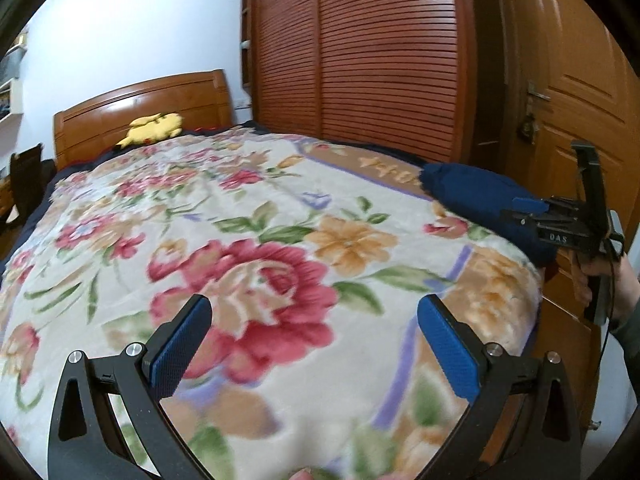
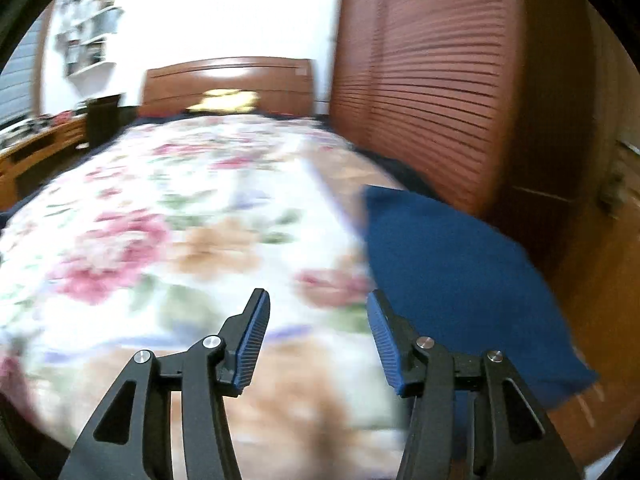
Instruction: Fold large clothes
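Observation:
A dark blue garment (image 1: 480, 204) lies bunched at the right edge of the bed, on the floral blanket (image 1: 248, 216). In the right wrist view the garment (image 2: 452, 276) fills the right side, just beyond my right fingers. My left gripper (image 1: 314, 340) is open and empty above the blanket's big red rose. My right gripper (image 2: 318, 334) is open and empty, hovering at the garment's left edge. The right gripper also shows in the left wrist view (image 1: 532, 210), at the garment. The right wrist view is motion-blurred.
A wooden headboard (image 1: 140, 112) with a yellow plush toy (image 1: 154, 128) stands at the far end. A slatted wardrobe (image 1: 360, 52) and a wooden door (image 1: 568, 92) run along the bed's right side. A desk and chair (image 2: 100, 124) stand at the left.

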Demonstrator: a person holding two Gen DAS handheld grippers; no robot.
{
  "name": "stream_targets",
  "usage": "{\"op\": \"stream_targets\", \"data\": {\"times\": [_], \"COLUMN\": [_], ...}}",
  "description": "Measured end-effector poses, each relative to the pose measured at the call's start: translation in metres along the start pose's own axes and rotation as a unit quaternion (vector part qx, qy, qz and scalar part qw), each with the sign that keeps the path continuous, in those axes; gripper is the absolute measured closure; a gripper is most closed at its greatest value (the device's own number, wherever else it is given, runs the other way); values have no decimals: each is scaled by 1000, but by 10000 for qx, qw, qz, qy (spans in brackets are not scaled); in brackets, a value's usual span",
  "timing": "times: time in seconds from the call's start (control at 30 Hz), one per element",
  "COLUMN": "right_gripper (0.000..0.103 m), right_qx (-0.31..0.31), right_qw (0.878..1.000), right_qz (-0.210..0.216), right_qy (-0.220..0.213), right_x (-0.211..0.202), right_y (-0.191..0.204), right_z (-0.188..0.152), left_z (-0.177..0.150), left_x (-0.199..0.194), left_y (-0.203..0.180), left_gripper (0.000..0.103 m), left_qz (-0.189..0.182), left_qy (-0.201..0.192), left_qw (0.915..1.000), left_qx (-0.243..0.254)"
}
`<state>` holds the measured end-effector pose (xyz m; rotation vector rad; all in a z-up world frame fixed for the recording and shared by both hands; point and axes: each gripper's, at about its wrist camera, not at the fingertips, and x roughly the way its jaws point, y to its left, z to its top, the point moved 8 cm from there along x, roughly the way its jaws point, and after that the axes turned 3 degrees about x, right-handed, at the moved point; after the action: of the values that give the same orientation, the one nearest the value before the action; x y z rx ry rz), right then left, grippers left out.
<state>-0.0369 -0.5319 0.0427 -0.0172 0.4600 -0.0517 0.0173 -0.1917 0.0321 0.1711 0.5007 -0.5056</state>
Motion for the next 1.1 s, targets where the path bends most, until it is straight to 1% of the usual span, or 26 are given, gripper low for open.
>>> {"op": "stream_targets", "data": {"times": [0.1,0.2,0.27,0.3,0.43,0.5,0.6,0.7,0.73,0.77,0.83,0.97,1.1], "right_gripper": [50,50,47,45,42,42,41,41,41,41,41,41,41], "right_qx": [-141,-304,-388,-413,-452,-425,-317,-249,-269,-285,-276,-349,-347], "right_qw": [9987,9947,9908,9887,9813,9798,9795,9802,9803,9797,9790,9793,9798], "right_qz": [487,969,1287,1427,1861,1942,1971,1934,1918,1944,1975,1949,1908], "right_qy": [-63,-134,-185,-192,-201,-224,-275,-350,-380,-409,-436,-422,-484], "right_x": [2,2,1,2,7,14,25,32,47,57,60,69,69], "right_y": [53,105,139,152,201,220,235,244,248,255,269,276,279], "right_z": [3,7,9,9,7,5,2,-3,-4,-8,-11,-17,-16], "left_z": [-10,-22,-30,-34,-51,-58,-71,-83,-87,-90,-95,-104,-112], "left_x": [-9,-19,-24,-27,-40,-47,-54,-59,-61,-63,-65,-70,-71], "left_y": [24,53,69,76,105,118,137,152,157,162,169,182,189], "left_gripper": [0,0,0,0,0,0,0,0,0,0,0,0,0], "left_qz": [182,428,579,634,976,1196,1490,1649,1714,1766,1843,2008,2051], "left_qy": [2,-9,-13,-17,-36,-73,-102,-185,-217,-231,-251,-272,-211], "left_qw": [9997,9987,9977,9973,9938,9912,9869,9834,9818,9805,9785,9742,9729], "left_qx": [-157,-283,-338,-383,-537,-554,-618,-740,-791,-832,-895,-995,-1047]}}
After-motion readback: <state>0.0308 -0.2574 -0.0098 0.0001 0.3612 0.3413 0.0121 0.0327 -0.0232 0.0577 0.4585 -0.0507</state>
